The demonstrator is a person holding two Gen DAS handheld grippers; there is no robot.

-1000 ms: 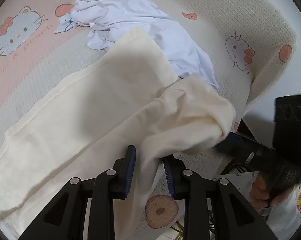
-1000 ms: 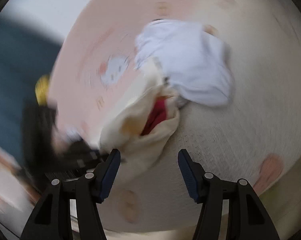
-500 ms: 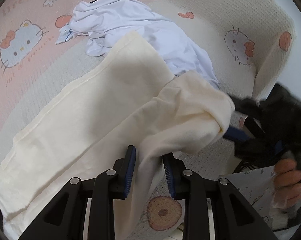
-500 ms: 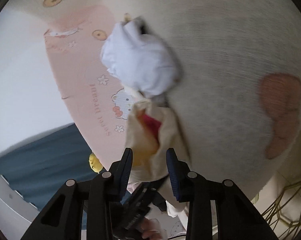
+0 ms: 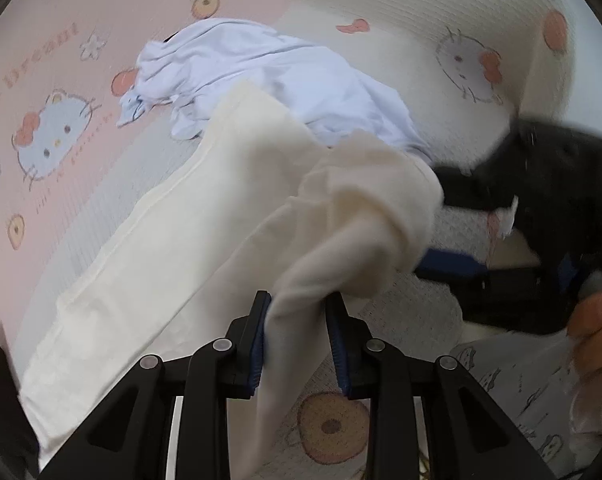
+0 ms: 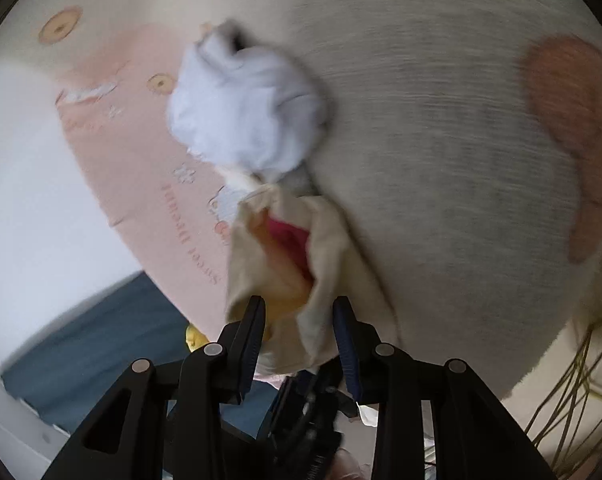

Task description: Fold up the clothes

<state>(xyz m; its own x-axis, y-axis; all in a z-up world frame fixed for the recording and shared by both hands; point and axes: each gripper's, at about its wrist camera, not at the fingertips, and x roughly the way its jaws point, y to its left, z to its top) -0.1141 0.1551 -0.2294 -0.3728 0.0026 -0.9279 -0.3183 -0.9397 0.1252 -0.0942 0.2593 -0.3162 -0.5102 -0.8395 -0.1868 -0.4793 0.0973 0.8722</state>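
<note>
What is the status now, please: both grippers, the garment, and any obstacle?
Left hand-held gripper shut on cream cotton garment. Right hand-held gripper shut on same garment. Crumpled white shirt lies against its far end.

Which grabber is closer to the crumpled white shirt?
Right. The right gripper clamps the cream cloth's end beside the white shirt; the left gripper grips farther down.

On the pink sheet (image 6: 133, 168) under my right gripper I read "Sweet Dream", upside down in reddish script. My left view shows the same print on the sheet (image 5: 41, 56), cut at the edge, plus smaller writing too blurred to read.
</note>
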